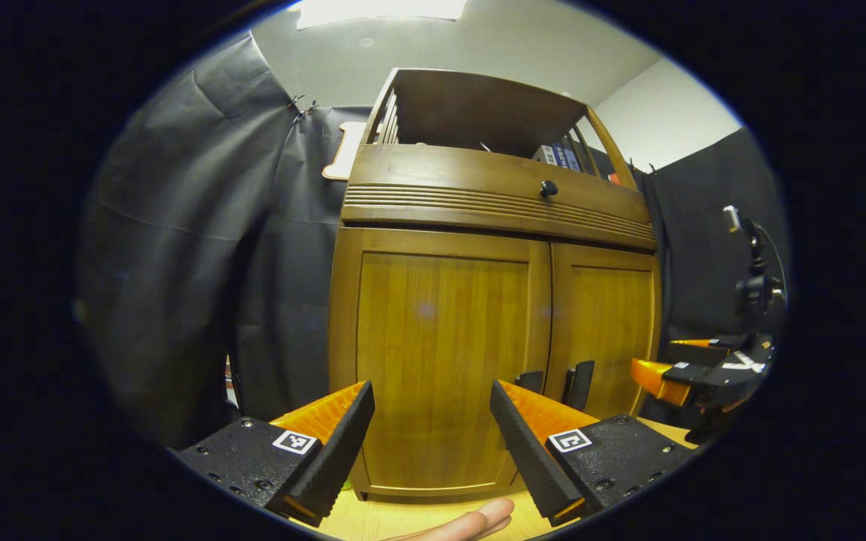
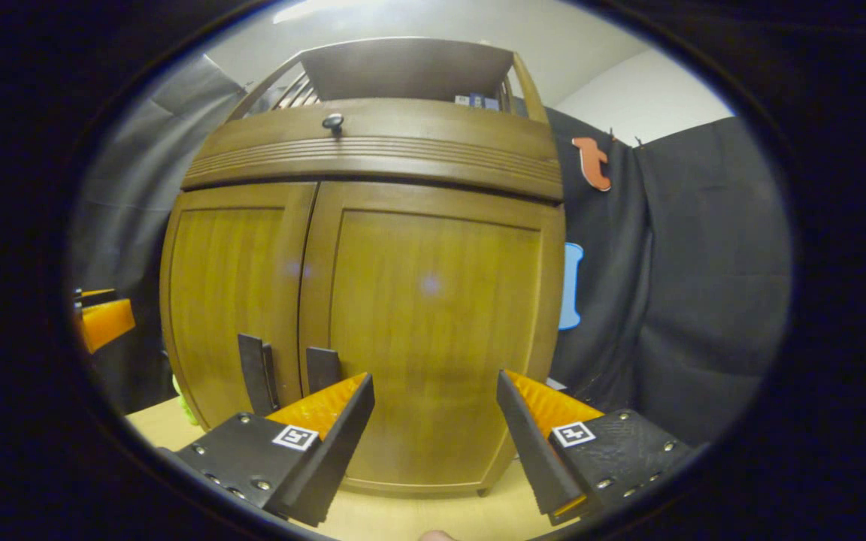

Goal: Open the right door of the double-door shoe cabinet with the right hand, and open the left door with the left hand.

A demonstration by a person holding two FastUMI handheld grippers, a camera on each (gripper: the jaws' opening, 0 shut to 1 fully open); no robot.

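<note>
A brown wooden double-door shoe cabinet stands on a light table, both doors closed. In the left gripper view the left door (image 1: 440,361) fills the middle and the right door (image 1: 606,330) sits beside it, with two dark flat handles (image 1: 579,385) low at the centre seam. My left gripper (image 1: 431,443) is open in front of the left door, short of it. In the right gripper view the right door (image 2: 433,330) faces me, the left door (image 2: 230,300) beside it, the handles (image 2: 256,372) low by the seam. My right gripper (image 2: 434,443) is open, apart from the door.
A drawer front with a small black knob (image 1: 548,188) runs above the doors, and an open shelf with boxes tops the cabinet. The right gripper (image 1: 692,376) shows at the right of the left gripper view. A fingertip (image 1: 470,522) lies on the light wooden table (image 1: 418,518).
</note>
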